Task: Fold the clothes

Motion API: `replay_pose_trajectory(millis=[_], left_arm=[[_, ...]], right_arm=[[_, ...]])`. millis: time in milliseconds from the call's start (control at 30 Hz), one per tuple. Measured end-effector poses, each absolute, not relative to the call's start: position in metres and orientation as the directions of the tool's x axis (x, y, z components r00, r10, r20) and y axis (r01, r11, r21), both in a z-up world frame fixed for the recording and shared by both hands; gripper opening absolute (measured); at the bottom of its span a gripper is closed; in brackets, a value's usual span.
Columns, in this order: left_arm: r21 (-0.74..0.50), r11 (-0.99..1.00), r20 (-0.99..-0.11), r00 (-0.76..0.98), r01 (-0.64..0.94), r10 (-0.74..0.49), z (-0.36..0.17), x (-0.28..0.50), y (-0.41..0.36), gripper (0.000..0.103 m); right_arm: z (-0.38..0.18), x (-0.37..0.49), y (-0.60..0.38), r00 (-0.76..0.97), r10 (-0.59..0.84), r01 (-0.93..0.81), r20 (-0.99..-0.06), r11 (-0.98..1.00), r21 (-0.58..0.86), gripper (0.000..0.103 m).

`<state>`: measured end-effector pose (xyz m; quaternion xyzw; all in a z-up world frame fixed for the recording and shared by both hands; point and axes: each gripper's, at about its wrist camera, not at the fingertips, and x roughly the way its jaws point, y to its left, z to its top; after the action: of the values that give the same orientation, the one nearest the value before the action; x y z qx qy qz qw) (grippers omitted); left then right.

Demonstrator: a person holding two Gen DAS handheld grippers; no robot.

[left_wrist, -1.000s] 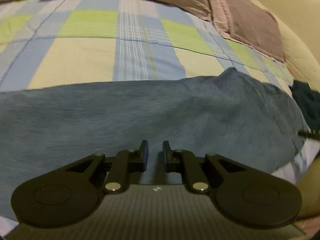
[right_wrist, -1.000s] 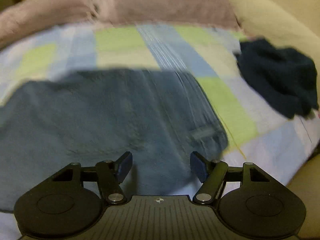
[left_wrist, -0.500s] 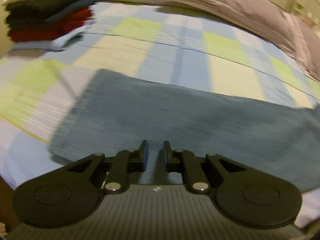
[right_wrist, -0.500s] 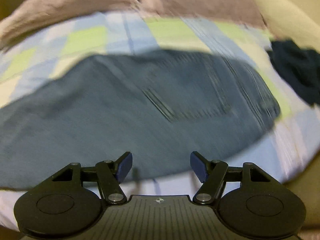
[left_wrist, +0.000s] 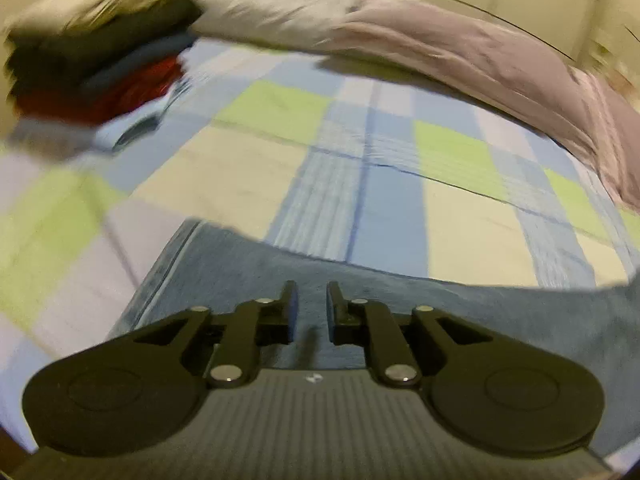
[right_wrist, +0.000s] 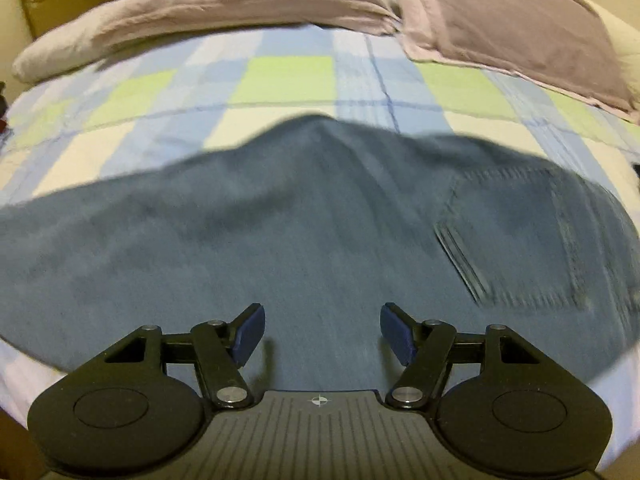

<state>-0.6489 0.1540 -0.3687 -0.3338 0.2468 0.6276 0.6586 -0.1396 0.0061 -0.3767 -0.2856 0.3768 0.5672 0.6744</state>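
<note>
Two grippers hover over one pair of blue jeans (right_wrist: pixel 304 232) spread flat on the bed (right_wrist: pixel 288 80). The jeans' long axis runs 9 to 3 o'clock across both views. In the right wrist view, the back pocket (right_wrist: pixel 520 236) and waist end lie at 2 o'clock from the right gripper (right_wrist: pixel 322 334), whose fingers (right_wrist: pixel 250 330) stand wide apart and hold nothing. In the left wrist view, the hem end (left_wrist: pixel 168 268) lies at 10 o'clock from the left gripper (left_wrist: pixel 312 312); its fingers (left_wrist: pixel 290 308) are drawn close with a narrow gap, and denim shows through the gap, but whether any cloth is pinched cannot be told. Judged from this layout, each gripper is nearest its own end, suiting an end-to-end fold. Open checked sheet lies toward 12 o'clock. A stack of folded clothes (left_wrist: pixel 100 68) sits at 10 o'clock and the pillows (right_wrist: pixel 500 20) at 12 o'clock, both well apart from the jeans.
</note>
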Motion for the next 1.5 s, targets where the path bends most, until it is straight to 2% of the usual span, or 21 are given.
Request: replay_pose_trajectory(millis=[133,233,300,467,567,633,667,700,733,767,800,867,1000,1100,1200,1333,1400,1433,1467,1500], left_arm=[[-0.116,-0.059,-0.765,0.051,-0.992,0.643,-0.372,-0.671,0.163,0.021],[-0.093,-0.069,-0.774,0.029,-0.993,0.632,-0.372,-0.689,0.173,0.028],[-0.103,-0.088,-0.775,0.025,-0.991,0.631,-0.372,-0.702,0.183,0.037],[-0.138,-0.11,-0.791,0.043,-0.984,0.61,-0.384,-0.732,0.21,0.04],[-0.212,-0.091,-0.801,0.12,-0.973,0.586,-0.395,-0.743,0.224,0.04],[-0.245,-0.063,-0.793,0.162,-0.968,0.588,-0.399,-0.747,0.228,0.033],[-0.244,-0.047,-0.787,0.17,-0.969,0.593,-0.4,-0.747,0.23,0.026],[-0.246,-0.03,-0.781,0.18,-0.969,0.598,-0.4,-0.748,0.23,0.018],[-0.253,-0.01,-0.774,0.197,-0.967,0.602,-0.4,-0.748,0.23,0.013],[-0.251,0.011,-0.766,0.205,-0.968,0.609,-0.398,-0.746,0.228,0.013],[-0.234,0.03,-0.756,0.201,-0.972,0.622,-0.395,-0.744,0.226,0.012],[-0.21,0.06,-0.73,0.198,-0.976,0.654,-0.389,-0.741,0.221,0.012],[-0.2,0.07,-0.708,0.193,-0.977,0.679,-0.384,-0.738,0.222,0.012],[-0.148,0.081,-0.734,0.164,-0.986,0.659,-0.397,-0.731,0.228,0.014],[-0.1,0.062,-0.744,0.116,-0.993,0.658,-0.398,-0.726,0.227,0.02],[-0.058,-0.021,-0.737,0.029,-0.998,0.675,-0.383,-0.721,0.215,0.018],[-0.096,-0.036,-0.719,0.044,-0.995,0.693,-0.368,-0.717,0.2,0.018],[-0.118,-0.02,-0.717,0.071,-0.993,0.693,-0.364,-0.713,0.193,0.018],[-0.124,0.008,-0.729,0.096,-0.992,0.678,-0.366,-0.708,0.187,0.018],[-0.117,0.042,-0.75,0.116,-0.992,0.651,-0.371,-0.702,0.181,0.019]], right_arm=[[-0.378,-0.137,0.05,0.038,0.584,-0.989,-0.811,0.139,0.054,0.068],[-0.378,-0.159,0.092,-0.044,0.602,-0.998,-0.797,0.0,0.055,0.068],[-0.38,-0.178,0.118,-0.09,0.609,-0.995,-0.788,-0.08,0.052,0.068],[-0.401,-0.212,0.17,-0.146,0.572,-0.98,-0.807,-0.198,0.036,0.068],[-0.419,-0.217,0.191,-0.173,0.522,-0.966,-0.835,-0.256,0.04,0.068],[-0.424,-0.211,0.2,-0.234,0.48,-0.95,-0.846,-0.297,0.094,0.068],[-0.426,-0.208,0.204,-0.258,0.461,-0.943,-0.849,-0.311,0.117,0.068],[-0.426,-0.206,0.206,-0.278,0.441,-0.935,-0.853,-0.328,0.135,0.06],[-0.424,-0.206,0.207,-0.298,0.42,-0.925,-0.857,-0.348,0.152,0.039],[-0.423,-0.205,0.209,-0.318,0.398,-0.915,-0.861,-0.367,0.168,0.024],[-0.422,-0.207,0.21,-0.322,0.381,-0.905,-0.867,-0.393,0.164,0.016],[-0.418,-0.211,0.21,-0.305,0.369,-0.888,-0.878,-0.444,0.122,0.005],[-0.408,-0.211,0.203,-0.288,0.409,-0.883,-0.866,-0.463,0.075,0.0],[-0.413,-0.209,0.198,-0.27,0.438,-0.912,-0.858,-0.401,0.082,0.0],[-0.422,-0.213,0.196,-0.23,0.449,-0.941,-0.864,-0.328,0.08,0.001],[-0.41,-0.217,0.187,-0.149,0.488,-0.981,-0.86,-0.179,0.069,0.008],[-0.396,-0.215,0.173,-0.109,0.533,-0.994,-0.839,-0.079,0.079,0.014],[-0.389,-0.214,0.161,-0.088,0.557,-0.996,-0.826,-0.025,0.089,0.027],[-0.384,-0.214,0.148,-0.063,0.574,-0.995,-0.817,0.033,0.099,0.051],[-0.379,-0.213,0.135,-0.037,0.589,-0.99,-0.807,0.09,0.11,0.057]])
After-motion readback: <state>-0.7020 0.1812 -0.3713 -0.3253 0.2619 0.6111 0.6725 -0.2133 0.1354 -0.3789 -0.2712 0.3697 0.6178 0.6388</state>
